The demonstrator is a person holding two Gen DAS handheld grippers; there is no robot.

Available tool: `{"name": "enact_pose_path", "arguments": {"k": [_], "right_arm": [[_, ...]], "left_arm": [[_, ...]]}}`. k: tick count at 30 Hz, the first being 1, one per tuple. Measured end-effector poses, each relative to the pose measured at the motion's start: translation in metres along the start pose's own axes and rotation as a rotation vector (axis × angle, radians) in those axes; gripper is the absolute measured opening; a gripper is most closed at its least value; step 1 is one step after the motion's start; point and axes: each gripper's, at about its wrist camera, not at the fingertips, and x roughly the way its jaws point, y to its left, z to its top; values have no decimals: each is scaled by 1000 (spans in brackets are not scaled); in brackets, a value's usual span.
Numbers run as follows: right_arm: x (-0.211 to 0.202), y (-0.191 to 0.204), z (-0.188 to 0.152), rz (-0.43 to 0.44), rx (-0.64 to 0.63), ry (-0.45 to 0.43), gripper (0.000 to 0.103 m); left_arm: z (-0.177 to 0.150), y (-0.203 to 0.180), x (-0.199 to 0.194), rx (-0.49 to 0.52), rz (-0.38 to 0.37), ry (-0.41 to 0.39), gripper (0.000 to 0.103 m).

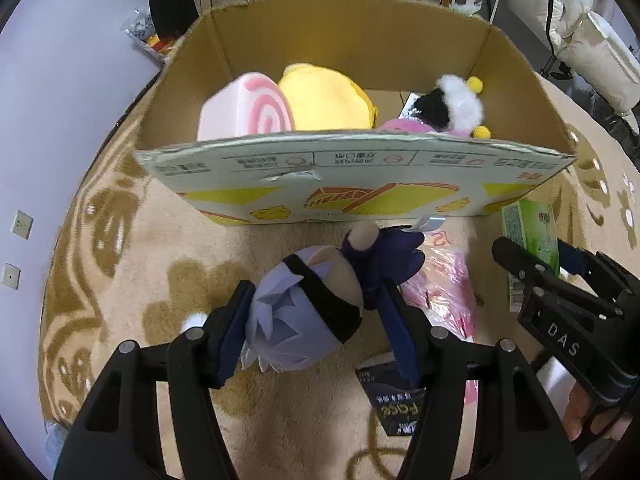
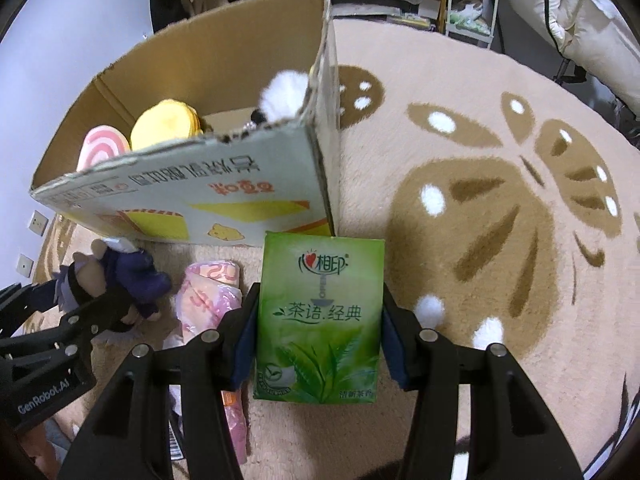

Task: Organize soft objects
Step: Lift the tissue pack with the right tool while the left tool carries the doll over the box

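Covering the floor, a beige patterned rug (image 2: 480, 208) carries an open cardboard box (image 1: 352, 184) at twelve o'clock, holding a pink swirl cushion (image 1: 248, 112) and yellow plush (image 1: 324, 98). Right claw (image 2: 318, 328) clasps a green tissue pack (image 2: 320, 320); left claw (image 1: 316, 320) clenches a lavender-haired plush doll (image 1: 308, 312).

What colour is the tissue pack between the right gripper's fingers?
Green, with tea-leaf artwork; the tissue pack shows best in the right wrist view.

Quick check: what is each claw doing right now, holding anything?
Left claw: closed on the doll, at its head.
Right claw: closed on the green tissue pack.
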Motion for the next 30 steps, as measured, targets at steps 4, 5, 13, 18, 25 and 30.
{"name": "enact_pose_path", "arguments": {"k": [4, 5, 13, 18, 25, 30], "right_arm": [[-11, 3, -3, -3, -8, -39, 56], [-15, 3, -3, 3, -5, -53, 56], [-46, 0, -7, 17, 15, -154, 56], [-70, 0, -8, 31, 18, -230, 56], [-101, 10, -3, 28, -41, -320, 56], [-122, 19, 4, 37, -82, -393, 56]], "left_arm": [[-8, 6, -20, -11, 16, -37, 62], [-10, 6, -26, -14, 18, -55, 62], [-7, 17, -66, -61, 49, -155, 62], [-9, 27, -86, -77, 96, -249, 62], [-1, 33, -114, -84, 119, -367, 62], [9, 40, -124, -95, 127, -410, 62]]}}
